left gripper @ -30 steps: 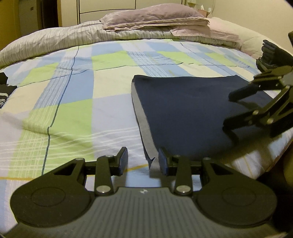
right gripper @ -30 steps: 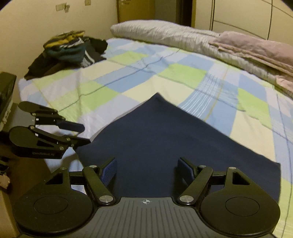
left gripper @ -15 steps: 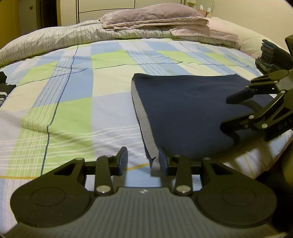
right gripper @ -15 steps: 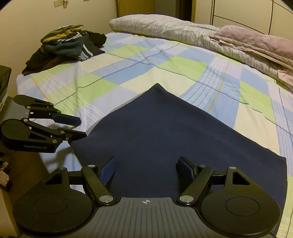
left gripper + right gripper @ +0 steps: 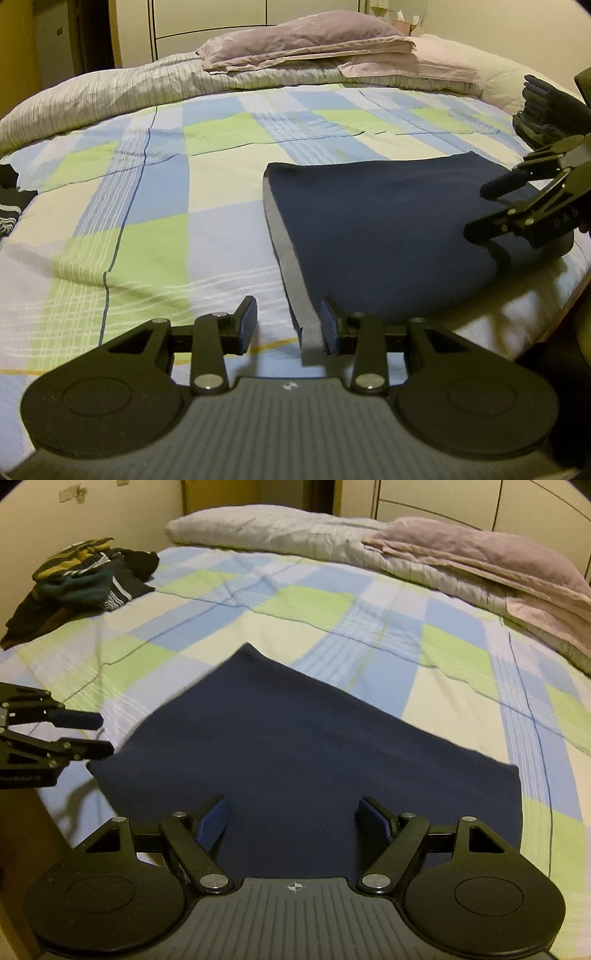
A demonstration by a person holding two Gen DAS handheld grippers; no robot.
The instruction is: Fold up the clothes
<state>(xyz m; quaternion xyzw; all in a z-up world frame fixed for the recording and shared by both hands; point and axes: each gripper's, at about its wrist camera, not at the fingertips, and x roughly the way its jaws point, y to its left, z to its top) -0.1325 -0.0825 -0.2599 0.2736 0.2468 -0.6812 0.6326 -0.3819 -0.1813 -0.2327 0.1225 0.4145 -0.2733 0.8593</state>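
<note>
A folded navy garment with a grey band along its left edge lies flat on the checked bedsheet near the bed's corner; it also shows in the right wrist view. My left gripper is open at the garment's near left corner, with the grey band's end between its fingers. My right gripper is open over the garment's near edge. The right gripper shows in the left wrist view, and the left gripper in the right wrist view.
A pile of dark unfolded clothes lies at the bed's far left corner. Pillows and a rolled striped duvet lie at the head. Folded dark clothes sit at the right. The bed edge drops off near my grippers.
Both grippers have drawn back slightly from the garment and stayed open. The right gripper has turned a little, so the clothes pile sits lower in its view.
</note>
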